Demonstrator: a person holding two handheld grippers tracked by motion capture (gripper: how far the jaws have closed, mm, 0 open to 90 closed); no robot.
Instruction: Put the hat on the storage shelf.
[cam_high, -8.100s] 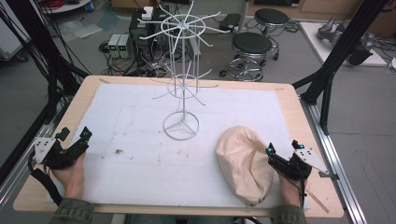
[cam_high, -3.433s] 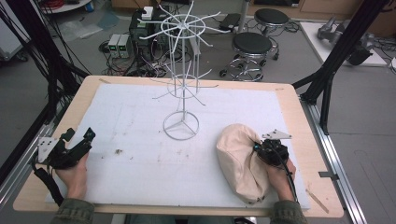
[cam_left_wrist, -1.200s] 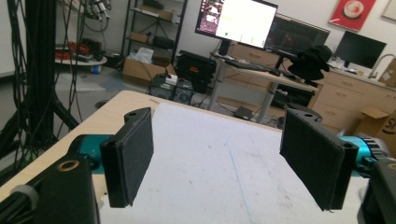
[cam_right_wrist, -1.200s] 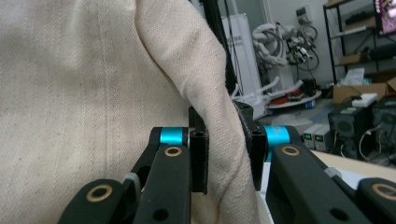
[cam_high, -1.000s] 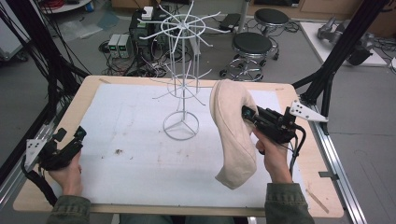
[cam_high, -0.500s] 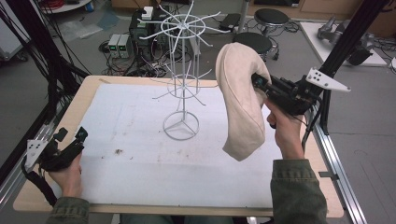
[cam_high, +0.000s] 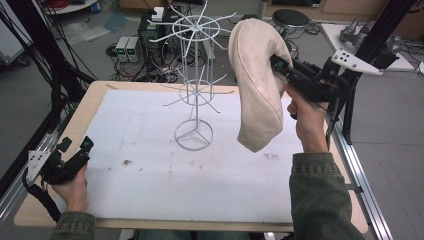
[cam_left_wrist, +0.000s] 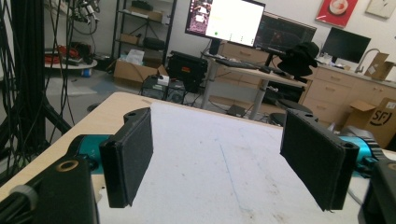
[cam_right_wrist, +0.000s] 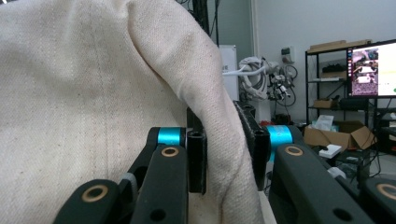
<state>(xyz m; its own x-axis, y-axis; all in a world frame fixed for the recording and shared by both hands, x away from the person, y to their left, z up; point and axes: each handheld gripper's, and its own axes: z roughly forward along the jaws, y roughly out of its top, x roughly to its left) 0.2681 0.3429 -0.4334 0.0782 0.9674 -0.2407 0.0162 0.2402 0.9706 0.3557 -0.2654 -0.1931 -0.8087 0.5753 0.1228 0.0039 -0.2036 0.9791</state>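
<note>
- The right gripper (cam_high: 281, 67) is holding a cream fabric hat (cam_high: 257, 85) up in the air over the right half of the table (cam_high: 95, 107), to the right of the white wire rack (cam_high: 194, 80) and about level with its top ring of prongs.
- In the right gripper view its jaws are pinching a fold of the hat (cam_right_wrist: 93, 93) between them — closed tight on the cloth, with the fabric bulging out above and to one side.
- The hat is hanging long and slack below the grip, its lower end drooping toward the white mat (cam_high: 165, 175) without touching it; that sag is suggesting a light, soft, unstructured cloth rather than anything stiff.
- Judging from the weave, it is looking rough enough not to slip, and nothing about it seems fragile.
- A hold on a doubled edge or rim fold, as now, looks sound; a single thin layer would likely be bunching and swinging more.
- If it is meant for a rack prong, the loose body will probably be swaying and could be snagging on neighbouring wires — worth steadying.
- The left gripper (cam_high: 67, 155) is resting low at the table's near left edge, well apart from the hat, its jaws spread wide with nothing between them.
</note>
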